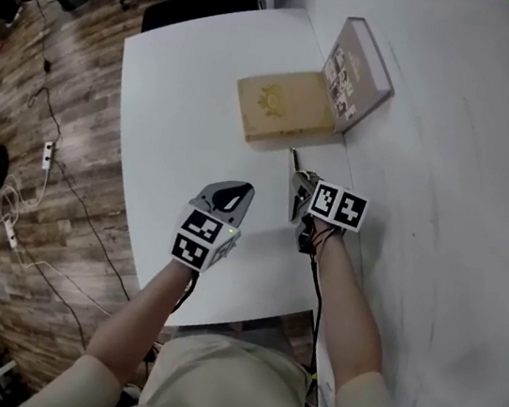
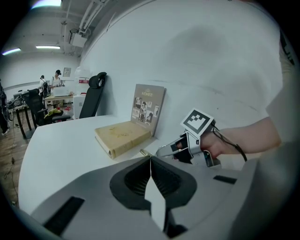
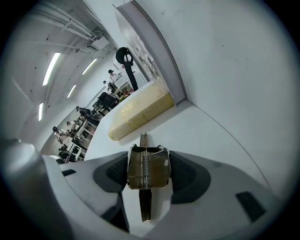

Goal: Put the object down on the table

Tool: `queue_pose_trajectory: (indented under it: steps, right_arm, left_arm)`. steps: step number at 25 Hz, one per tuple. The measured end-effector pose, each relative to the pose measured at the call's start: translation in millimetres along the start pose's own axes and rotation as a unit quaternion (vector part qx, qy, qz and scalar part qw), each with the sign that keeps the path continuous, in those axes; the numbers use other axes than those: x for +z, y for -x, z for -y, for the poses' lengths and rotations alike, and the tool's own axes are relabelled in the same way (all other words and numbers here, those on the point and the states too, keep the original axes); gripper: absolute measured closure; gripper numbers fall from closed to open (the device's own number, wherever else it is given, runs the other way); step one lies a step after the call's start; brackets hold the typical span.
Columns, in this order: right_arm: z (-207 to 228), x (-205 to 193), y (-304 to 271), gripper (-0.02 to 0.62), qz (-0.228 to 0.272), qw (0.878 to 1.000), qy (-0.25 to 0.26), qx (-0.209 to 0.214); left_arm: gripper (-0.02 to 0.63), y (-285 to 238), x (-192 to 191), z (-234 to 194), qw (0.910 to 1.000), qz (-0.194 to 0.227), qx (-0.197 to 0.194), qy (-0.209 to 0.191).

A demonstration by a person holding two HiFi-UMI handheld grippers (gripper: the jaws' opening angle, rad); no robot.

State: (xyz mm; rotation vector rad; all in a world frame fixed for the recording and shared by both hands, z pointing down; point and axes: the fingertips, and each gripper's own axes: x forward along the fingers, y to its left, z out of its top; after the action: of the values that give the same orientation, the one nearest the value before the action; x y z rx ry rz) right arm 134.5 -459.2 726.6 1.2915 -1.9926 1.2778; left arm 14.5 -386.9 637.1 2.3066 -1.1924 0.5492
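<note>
A bronze-coloured metal clip with a coil spring and a thin straight tip sits between the pads of my right gripper, which is shut on it. In the head view this right gripper is low over the white table, near the wall, and the clip's tip points toward a tan book. Whether the clip touches the table cannot be told. My left gripper hovers beside it, jaws shut with nothing between them. The right gripper also shows in the left gripper view.
The tan book lies flat at the table's far side. A thin printed box leans against the white wall behind it. Left of the table, cables and a stand lie on the wooden floor. Chairs stand beyond the far edge.
</note>
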Motion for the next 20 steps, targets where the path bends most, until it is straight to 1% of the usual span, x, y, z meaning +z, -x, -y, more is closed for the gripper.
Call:
queue_pose_trajectory:
  steps: [2,4,6,8,11,13,15,18,20]
  right_arm:
    - [0,4,-3,0.347,0.008,1.000,0.000,-0.003]
    - [-1,7,-8,0.347,0.009,1.000,0.013,-0.012]
    - [1,8,-12,0.345,0.004,0.999,0.040,-0.032]
    - [4,7,-14,0.327,0.001,0.996,0.070,-0.052]
    - [7,10,-13,0.310,0.006,0.992,0.105,-0.071]
    - [7,15,-10,0.307,0.013,0.990,0.117,-0.075]
    - [6,21,-3,0.307,0.021,0.990,0.119,-0.074]
    - [3,30,15,0.307,0.037,0.990,0.119,-0.070]
    - [-3,38,29,0.308,0.050,0.988,0.128,-0.066]
  left_arm:
    - [0.584,-1,-5,-2,1.0000,-0.004,-0.001,0.003]
    - [0.584,-1,-8,-5,1.0000,-0.006,0.003,0.004]
    - [0.584,-1,-11,-9,0.9999,-0.013,0.011,0.003]
    - [0.584,0,-14,-11,0.9996,-0.023,0.016,-0.001]
    - [0.583,4,-14,-13,0.9995,-0.024,0.019,-0.005]
    - [0.584,7,-12,-16,0.9996,-0.020,0.021,-0.006]
    - [0.583,13,-9,-19,0.9995,-0.016,0.025,-0.007]
    - [0.584,24,-3,-24,0.9995,-0.008,0.031,-0.004]
    - [0.584,32,4,-26,0.9994,0.000,0.036,-0.005]
